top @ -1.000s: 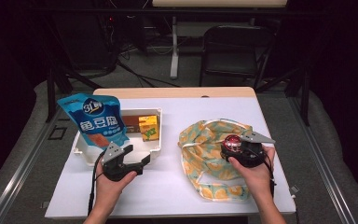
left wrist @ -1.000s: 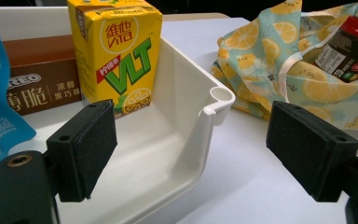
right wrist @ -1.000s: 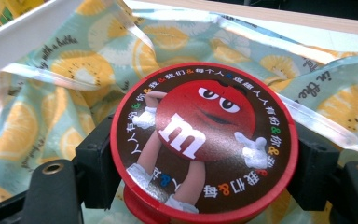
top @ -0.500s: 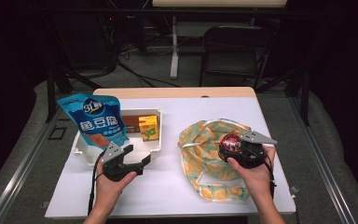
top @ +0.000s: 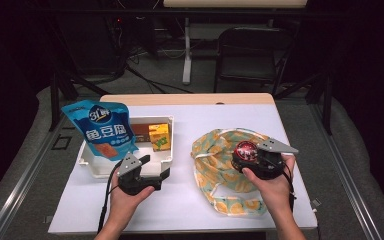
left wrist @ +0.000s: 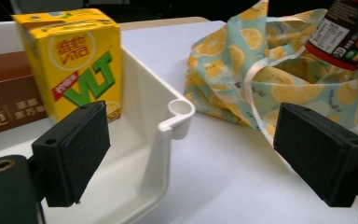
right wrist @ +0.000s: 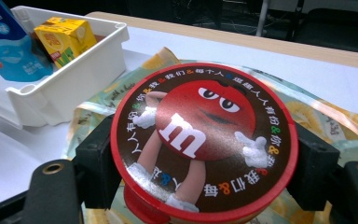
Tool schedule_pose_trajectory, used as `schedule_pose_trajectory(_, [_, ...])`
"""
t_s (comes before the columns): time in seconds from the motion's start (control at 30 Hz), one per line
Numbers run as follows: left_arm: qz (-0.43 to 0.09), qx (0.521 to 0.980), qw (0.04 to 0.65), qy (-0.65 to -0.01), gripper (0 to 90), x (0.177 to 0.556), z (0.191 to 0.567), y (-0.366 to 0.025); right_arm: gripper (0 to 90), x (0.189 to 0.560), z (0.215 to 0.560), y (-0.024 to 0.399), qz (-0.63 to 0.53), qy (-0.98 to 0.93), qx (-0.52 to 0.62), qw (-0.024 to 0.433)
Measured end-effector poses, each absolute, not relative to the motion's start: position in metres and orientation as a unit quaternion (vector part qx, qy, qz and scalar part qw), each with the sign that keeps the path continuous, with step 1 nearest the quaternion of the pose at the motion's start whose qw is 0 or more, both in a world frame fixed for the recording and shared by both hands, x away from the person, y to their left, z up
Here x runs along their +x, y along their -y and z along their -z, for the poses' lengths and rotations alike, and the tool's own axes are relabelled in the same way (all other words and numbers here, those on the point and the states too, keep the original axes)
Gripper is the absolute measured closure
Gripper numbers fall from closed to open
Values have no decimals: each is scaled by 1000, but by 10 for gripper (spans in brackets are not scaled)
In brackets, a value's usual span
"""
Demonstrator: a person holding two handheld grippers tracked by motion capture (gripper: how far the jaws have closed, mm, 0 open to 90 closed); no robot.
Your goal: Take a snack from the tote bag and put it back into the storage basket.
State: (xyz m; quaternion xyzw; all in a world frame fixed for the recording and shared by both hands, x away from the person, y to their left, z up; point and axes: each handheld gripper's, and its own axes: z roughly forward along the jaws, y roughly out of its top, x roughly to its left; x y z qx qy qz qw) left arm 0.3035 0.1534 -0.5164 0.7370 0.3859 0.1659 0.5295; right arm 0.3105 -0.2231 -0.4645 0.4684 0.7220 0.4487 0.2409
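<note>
The yellow drink carton (left wrist: 72, 60) standing in the white bin (left wrist: 165, 140) reads "VLT" in green letters, with Chinese characters in a white circle above and on a red band. Left of the carton, a brown box (left wrist: 7, 98) bears white Chinese characters. The blue pouch (top: 102, 129), also in that bin, shows "31" over large white Chinese characters. The red-rimmed round lid (right wrist: 203, 140) carries a white "m" on a red cartoon figure, ringed by small Chinese characters and "&" signs.

Dim dark room beyond the tongs, black metal folding chair (top: 252, 52) well behind the white-topped table with a wooden far edge (top: 190, 99), pale table leg (top: 186, 55), grey floor (top: 345, 150), tangled cables.
</note>
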Motion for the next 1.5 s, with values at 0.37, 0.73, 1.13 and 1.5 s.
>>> schedule_pose_trajectory(0.37, [-154, 759, 529, -346, 50, 301, 516, -118, 251, 306, 458, 211, -455, -729, 455, 234])
schedule_pose_trajectory(0.73, [-143, 766, 536, -325, 28, 299, 516, -87, 251, 302, 455, 200, -460, -736, 443, 225])
schedule_pose_trajectory(1.13, [-136, 773, 545, -296, 14, 297, 517, -60, 251, 296, 453, 182, -464, -751, 421, 209])
schedule_pose_trajectory(1.5, [-135, 781, 555, -254, 17, 292, 514, -44, 250, 290, 455, 161, -463, -768, 398, 192])
